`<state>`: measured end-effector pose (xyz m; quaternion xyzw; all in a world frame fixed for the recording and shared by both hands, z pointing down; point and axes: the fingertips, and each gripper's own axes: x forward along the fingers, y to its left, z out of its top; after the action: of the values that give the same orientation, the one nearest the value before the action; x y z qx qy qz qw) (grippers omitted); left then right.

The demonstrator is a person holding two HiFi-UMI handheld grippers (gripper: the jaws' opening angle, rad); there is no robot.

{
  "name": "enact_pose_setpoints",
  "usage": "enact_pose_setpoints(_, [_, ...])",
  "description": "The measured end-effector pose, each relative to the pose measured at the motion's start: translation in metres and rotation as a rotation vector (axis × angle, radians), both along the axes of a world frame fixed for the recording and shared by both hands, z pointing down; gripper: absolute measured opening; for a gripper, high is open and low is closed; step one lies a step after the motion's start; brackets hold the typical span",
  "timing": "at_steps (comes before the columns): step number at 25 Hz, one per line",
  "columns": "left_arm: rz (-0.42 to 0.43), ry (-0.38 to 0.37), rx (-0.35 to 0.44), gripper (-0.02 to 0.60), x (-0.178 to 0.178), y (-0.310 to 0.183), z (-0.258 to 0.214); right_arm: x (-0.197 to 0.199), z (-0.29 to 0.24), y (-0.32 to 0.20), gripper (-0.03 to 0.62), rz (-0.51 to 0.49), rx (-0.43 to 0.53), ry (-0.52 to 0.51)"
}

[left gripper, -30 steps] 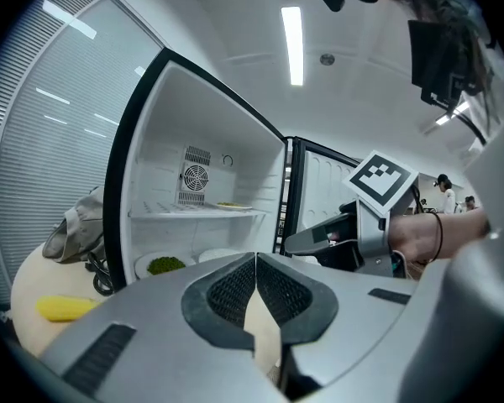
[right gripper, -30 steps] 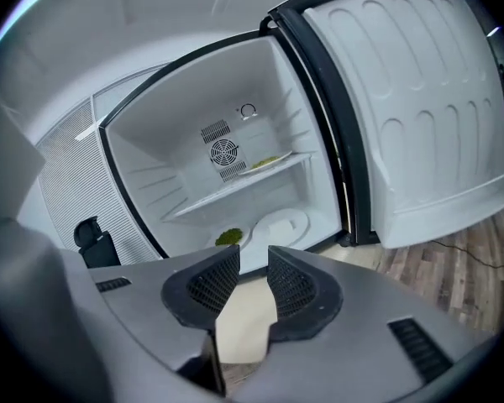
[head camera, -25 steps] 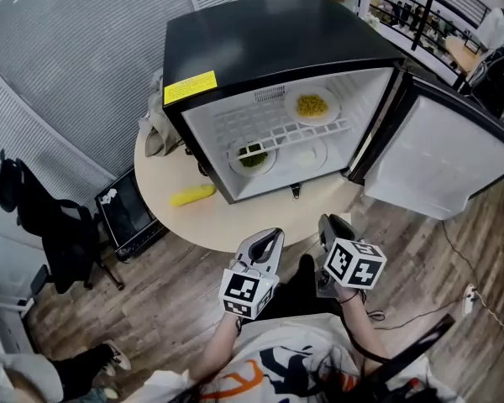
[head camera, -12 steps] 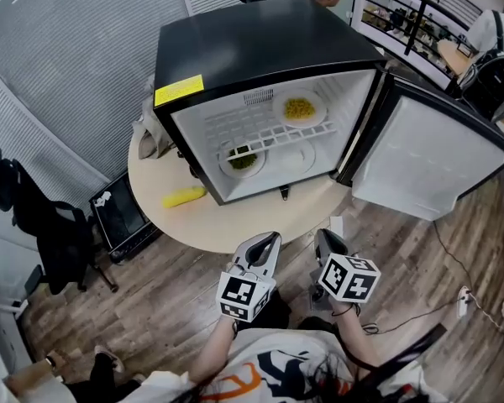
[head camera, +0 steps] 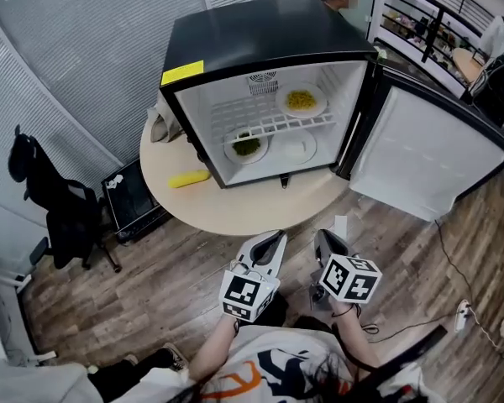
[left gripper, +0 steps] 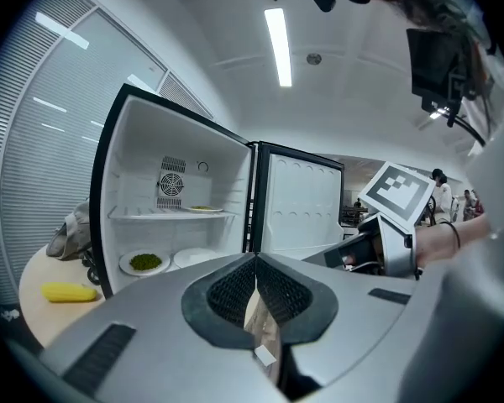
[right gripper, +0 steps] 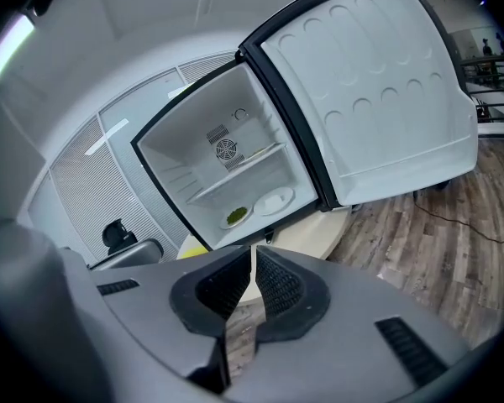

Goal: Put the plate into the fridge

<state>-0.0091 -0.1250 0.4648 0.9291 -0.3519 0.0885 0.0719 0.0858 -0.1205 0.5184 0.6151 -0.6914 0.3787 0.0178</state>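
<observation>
The black fridge (head camera: 260,40) stands open on a round table (head camera: 252,212). On its upper shelf is a plate of yellow food (head camera: 301,101). On its floor lie a plate of green food (head camera: 246,146) and an empty white plate (head camera: 296,147); the right gripper view shows the same green plate (right gripper: 235,217) and white plate (right gripper: 276,200). My left gripper (head camera: 273,240) is held near my body, away from the table, shut and empty (left gripper: 255,259). My right gripper (head camera: 326,238) is beside it; its jaws are closing and meet at the tips (right gripper: 254,250) with nothing between them.
The fridge door (head camera: 420,158) swings wide to the right. A yellow corn cob (head camera: 189,178) lies on the table left of the fridge, with a cloth bag (head camera: 161,124) behind it. A black chair (head camera: 63,217) and a dark box (head camera: 133,200) stand at the left on the wooden floor.
The fridge and table sit slightly further from me than before. Both grippers stay close to my body in much the same place.
</observation>
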Motion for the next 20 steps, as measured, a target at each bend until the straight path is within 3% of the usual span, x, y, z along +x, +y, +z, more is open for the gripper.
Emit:
enact_pose_setpoints(9, [-0.080, -0.010, 0.011, 0.014, 0.005, 0.048, -0.004, -0.001, -0.001, 0.041, 0.029, -0.104, 0.014, -0.013])
enact_pose_setpoints(20, [-0.115, -0.019, 0.016, 0.014, 0.020, 0.112, -0.002, -0.003, -0.005, 0.097, 0.028, -0.199, 0.031, 0.003])
